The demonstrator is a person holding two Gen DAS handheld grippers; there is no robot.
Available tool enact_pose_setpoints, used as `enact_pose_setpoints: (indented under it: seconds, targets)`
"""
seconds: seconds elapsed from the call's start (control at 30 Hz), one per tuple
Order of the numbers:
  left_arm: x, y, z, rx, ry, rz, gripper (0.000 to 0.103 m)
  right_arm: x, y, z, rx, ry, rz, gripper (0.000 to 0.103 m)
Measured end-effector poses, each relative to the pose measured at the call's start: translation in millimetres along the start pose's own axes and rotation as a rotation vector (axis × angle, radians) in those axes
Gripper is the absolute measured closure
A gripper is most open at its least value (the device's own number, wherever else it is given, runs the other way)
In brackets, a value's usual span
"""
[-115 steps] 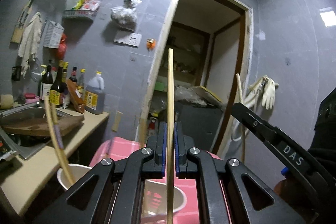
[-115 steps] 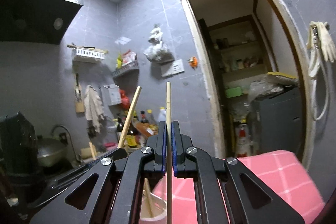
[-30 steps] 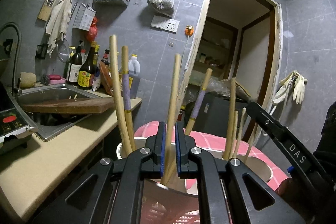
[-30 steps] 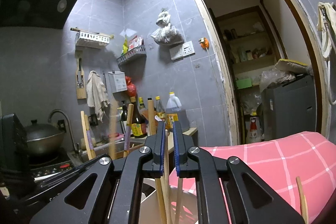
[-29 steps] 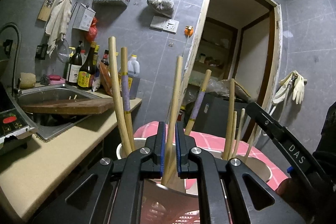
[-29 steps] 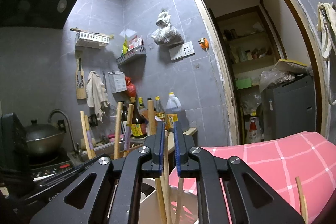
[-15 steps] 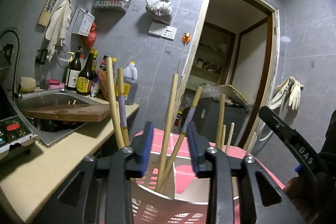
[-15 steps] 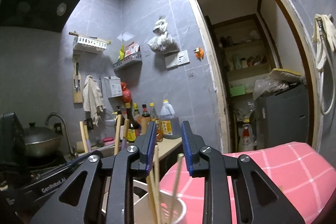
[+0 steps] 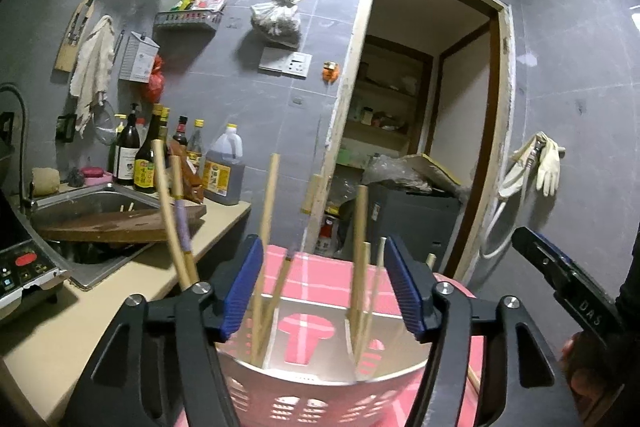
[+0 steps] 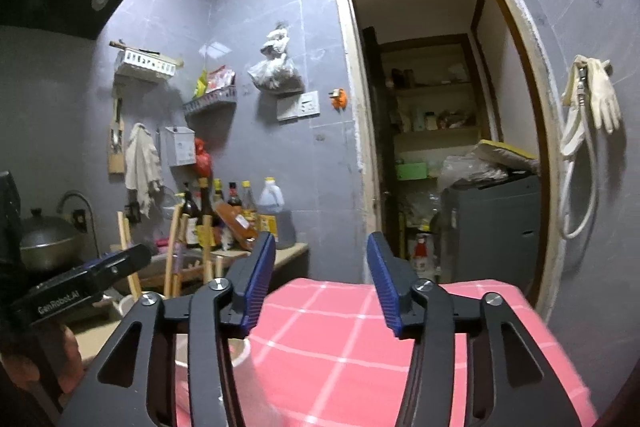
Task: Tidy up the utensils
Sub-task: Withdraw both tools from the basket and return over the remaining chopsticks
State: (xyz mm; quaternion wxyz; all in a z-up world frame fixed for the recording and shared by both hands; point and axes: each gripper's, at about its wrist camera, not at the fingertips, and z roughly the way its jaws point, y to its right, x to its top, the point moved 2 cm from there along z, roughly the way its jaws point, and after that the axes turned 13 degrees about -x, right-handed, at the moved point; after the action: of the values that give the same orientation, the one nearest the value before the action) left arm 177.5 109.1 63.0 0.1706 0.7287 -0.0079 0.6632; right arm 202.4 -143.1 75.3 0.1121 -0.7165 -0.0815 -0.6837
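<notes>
Standing upright and leaning at several angles, the wooden chopsticks [image 9: 267,227] fill the white perforated holder [image 9: 320,383], which sits on the pink checked cloth [image 10: 360,343] and serves as the landmark for everything else. Just above and in front of the holder hangs the left gripper [image 9: 323,285]; its jaws have just been opening and stand apart, blue pads clear of every stick, though several chopsticks rise in the gap between them without being touched. One chopstick with a purple band [image 9: 182,227] leans out over the holder's left rim. To the right of the holder, over the cloth, hangs the right gripper [image 10: 320,283]; its jaws have likewise just been opening and stand apart with nothing between them. From its camera the holder's rim [image 10: 240,351] shows only at the lower left, blurred. Left of the holder runs the bench [image 9: 60,331], carrying a sink [image 9: 92,203], a cutting board [image 9: 120,223] laid across it, and a row of bottles [image 9: 140,155] against the grey tiled wall. Beyond the holder, an open doorway [image 9: 424,131] leads to shelves.
</notes>
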Motion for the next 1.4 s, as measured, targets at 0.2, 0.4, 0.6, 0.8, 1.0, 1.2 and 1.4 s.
enact_pose_setpoints:
  seconds: [0.2, 0.4, 0.6, 0.8, 1.0, 1.2, 1.4]
  targets:
    - [-5.0, 23.0, 3.5, -0.037, -0.022, -0.001, 0.03, 5.1, 25.5, -18.9, -0.05, -0.008, -0.01, 0.034]
    - [-10.4, 46.8, 3.2, -0.085, -0.037, 0.003, 0.014, 5.8, 44.0, -36.5, -0.092, -0.017, -0.018, 0.021]
    - [-20.1, 65.8, 4.8, -0.126, -0.077, 0.007, 0.007, 1.3, 62.4, -51.0, -0.136, -0.032, -0.02, 0.007]
    - [-33.6, 80.5, 9.6, -0.145, -0.125, 0.02, 0.005, -7.9, 82.5, -62.1, -0.178, -0.063, -0.023, 0.0]
    - [-49.5, 89.2, 15.4, -0.134, -0.178, 0.031, 0.005, -21.2, 93.8, -61.4, -0.202, -0.127, -0.035, 0.0]
    - [-63.4, 92.0, 24.1, -0.1, -0.215, 0.054, 0.005, -37.6, 98.6, -55.7, -0.205, -0.199, -0.047, 0.0]
    - [-74.9, 93.1, 29.6, -0.09, -0.244, 0.067, 0.005, -51.5, 106.3, -48.7, -0.214, -0.266, -0.032, 0.0]
